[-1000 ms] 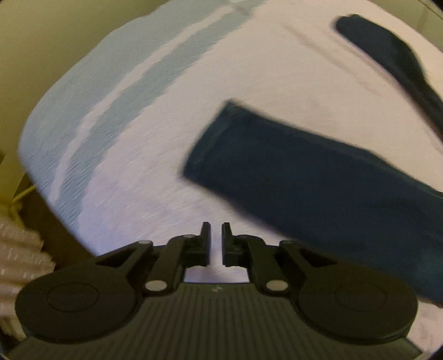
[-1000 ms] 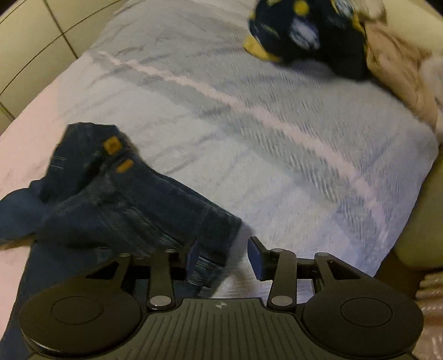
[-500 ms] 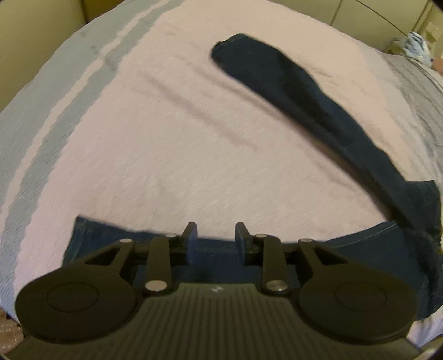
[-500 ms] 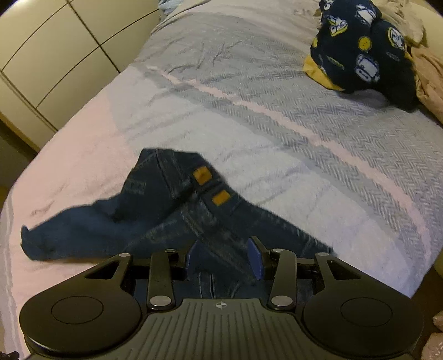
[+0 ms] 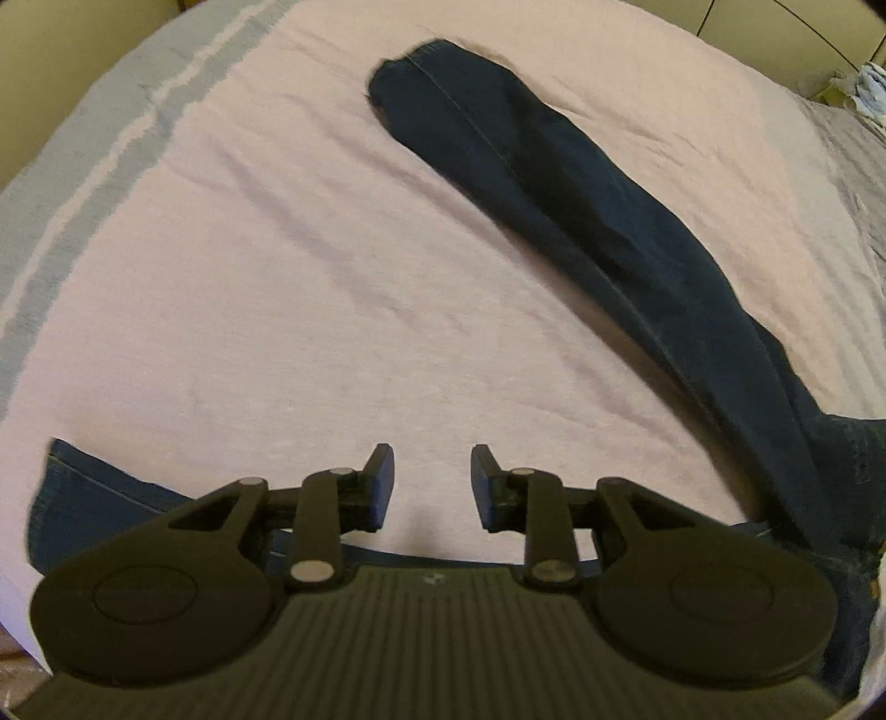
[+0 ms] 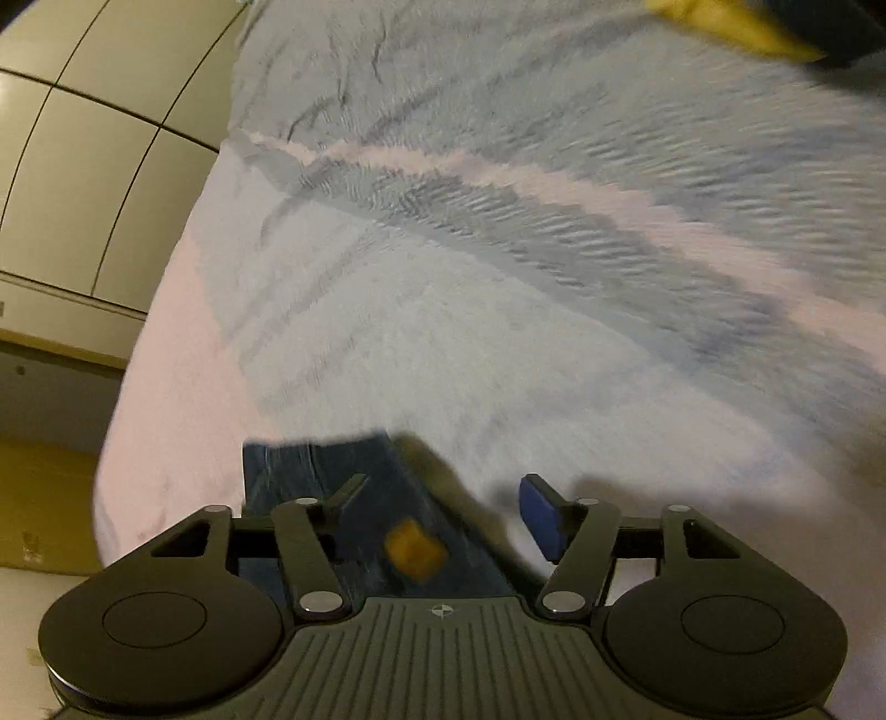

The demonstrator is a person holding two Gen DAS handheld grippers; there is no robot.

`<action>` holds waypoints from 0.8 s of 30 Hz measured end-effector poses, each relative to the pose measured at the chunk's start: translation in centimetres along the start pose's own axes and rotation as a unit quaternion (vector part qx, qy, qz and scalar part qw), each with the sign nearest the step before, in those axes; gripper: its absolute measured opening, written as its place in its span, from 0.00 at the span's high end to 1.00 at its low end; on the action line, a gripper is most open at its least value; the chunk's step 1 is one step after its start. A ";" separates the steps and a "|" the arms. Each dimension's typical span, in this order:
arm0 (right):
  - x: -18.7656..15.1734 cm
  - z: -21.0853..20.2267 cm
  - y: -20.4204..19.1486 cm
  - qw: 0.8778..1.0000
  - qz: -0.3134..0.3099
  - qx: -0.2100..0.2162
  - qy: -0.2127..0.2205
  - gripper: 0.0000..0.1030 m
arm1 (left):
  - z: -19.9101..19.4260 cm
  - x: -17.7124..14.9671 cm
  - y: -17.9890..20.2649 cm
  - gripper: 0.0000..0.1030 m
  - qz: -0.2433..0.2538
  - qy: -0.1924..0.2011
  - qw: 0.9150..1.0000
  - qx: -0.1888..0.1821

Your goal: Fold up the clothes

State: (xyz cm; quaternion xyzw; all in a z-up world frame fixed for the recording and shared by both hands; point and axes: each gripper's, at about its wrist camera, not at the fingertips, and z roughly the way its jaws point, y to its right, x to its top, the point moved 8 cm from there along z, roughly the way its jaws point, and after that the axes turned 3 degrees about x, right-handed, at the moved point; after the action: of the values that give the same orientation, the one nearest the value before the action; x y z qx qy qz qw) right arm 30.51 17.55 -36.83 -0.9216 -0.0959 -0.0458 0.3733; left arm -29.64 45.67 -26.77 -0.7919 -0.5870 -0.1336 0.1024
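Dark blue jeans lie on the bed. In the left wrist view one leg runs from the far middle to the right edge, and the other leg's hem lies at the lower left, partly under my gripper. My left gripper is open and empty above the pink cover between the legs. In the blurred right wrist view the jeans' waist part with an orange tag lies between and under the jaws. My right gripper is open wide, holding nothing.
The bed cover is pink with grey-blue stripes at the left. Cream cupboard doors stand beyond the bed's left edge. A yellow and dark garment lies at the far right. More cloth lies far right.
My left gripper opened wider and lifted off the near leg. My right gripper opened wide and moved forward over the waist part, which now lies mostly beneath it.
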 end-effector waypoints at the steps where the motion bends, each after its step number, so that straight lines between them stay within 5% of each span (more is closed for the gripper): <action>1: 0.6 1.4 -0.1 1.000 0.006 0.009 -0.007 0.36 | 0.2 0.0 0.6 0.75 0.003 -0.003 1.000 0.002; 6: 0.9 6.4 -1.3 0.995 0.040 0.080 -0.048 0.39 | 0.6 1.0 2.0 0.74 0.011 -0.004 1.000 0.014; 7: 0.5 6.1 -2.3 0.993 0.027 0.110 -0.045 0.52 | 0.6 1.2 1.9 0.74 0.011 -0.003 1.000 0.018; 8: -0.4 5.1 -3.3 0.991 -0.008 0.122 -0.045 0.77 | 0.7 1.4 1.8 0.74 0.010 -0.003 1.000 0.020; 9: -1.4 4.0 -4.3 0.989 -0.042 0.134 -0.045 0.88 | 0.7 1.6 1.7 0.74 0.008 -0.004 1.000 0.021; 11: -3.4 1.8 -6.3 0.980 -0.110 0.158 -0.046 0.94 | 0.9 2.0 1.3 0.74 0.004 -0.007 1.000 0.022; 14: -9.9 -1.0 -8.1 0.955 -0.238 0.144 -0.102 0.94 | 1.2 2.3 0.8 0.74 -0.008 -0.017 1.000 0.020; 18: -19.5 -2.3 -7.0 0.891 -0.414 0.052 -0.178 0.93 | 1.7 2.1 0.8 0.74 -0.012 -0.030 0.999 0.018; 21: -20.6 -2.3 -6.5 0.899 -0.409 0.029 -0.152 0.87 | 1.9 2.1 0.9 0.74 -0.007 -0.036 0.999 0.020; 24: -17.7 -2.4 -8.2 0.926 -0.352 0.065 -0.120 0.61 | 1.7 2.4 0.8 0.74 -0.004 -0.032 0.999 0.022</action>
State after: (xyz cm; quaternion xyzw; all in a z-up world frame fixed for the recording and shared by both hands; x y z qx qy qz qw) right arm 11.40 19.11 -32.31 -0.8011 -0.4608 -0.0566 0.3777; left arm -28.10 48.11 -27.59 -0.7908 -0.5961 -0.0961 0.1001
